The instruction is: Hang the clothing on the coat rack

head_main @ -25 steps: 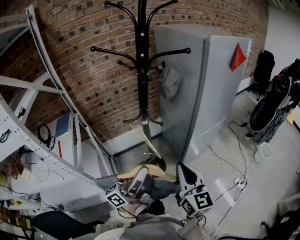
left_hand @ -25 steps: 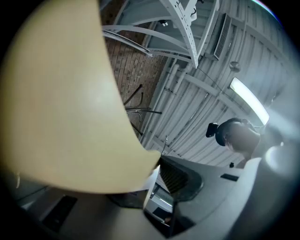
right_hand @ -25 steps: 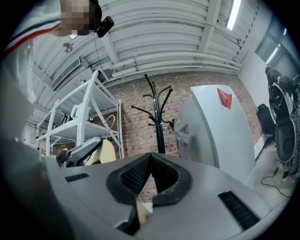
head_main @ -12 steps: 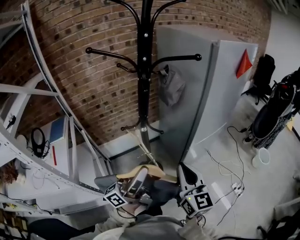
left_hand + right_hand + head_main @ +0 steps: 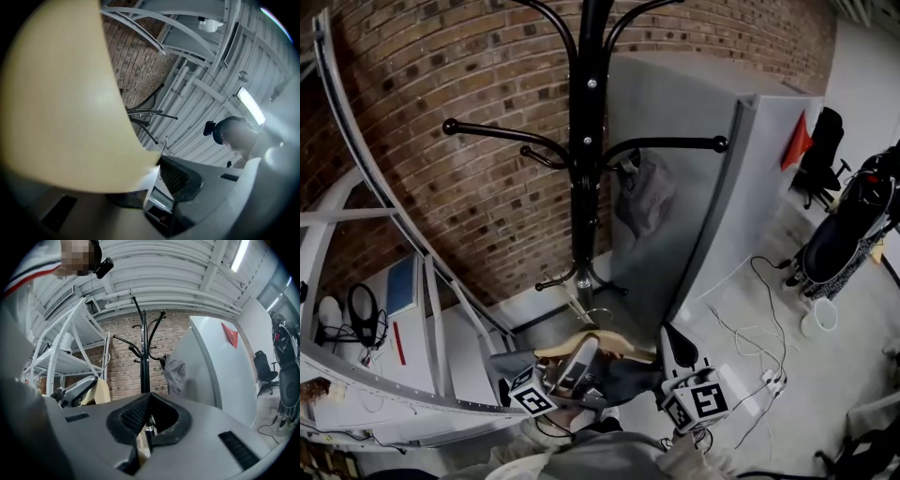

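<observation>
- A pale wooden clothes hanger (image 5: 61,103) is found clamped between the jaws of the left gripper (image 5: 159,164).
- A dark grey garment (image 5: 623,375) is carried on the hanger, low before the black metal coat rack (image 5: 581,141) and apart from it.
- The jaws of the right gripper (image 5: 147,401) are found together at the tips, just beside the garment; nothing is seen between them.

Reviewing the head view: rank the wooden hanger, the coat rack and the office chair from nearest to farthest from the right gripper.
Measured from the right gripper:
1. wooden hanger, right beside it on its left.
2. coat rack, ahead, at the brick wall.
3. office chair, far back on the right.
</observation>
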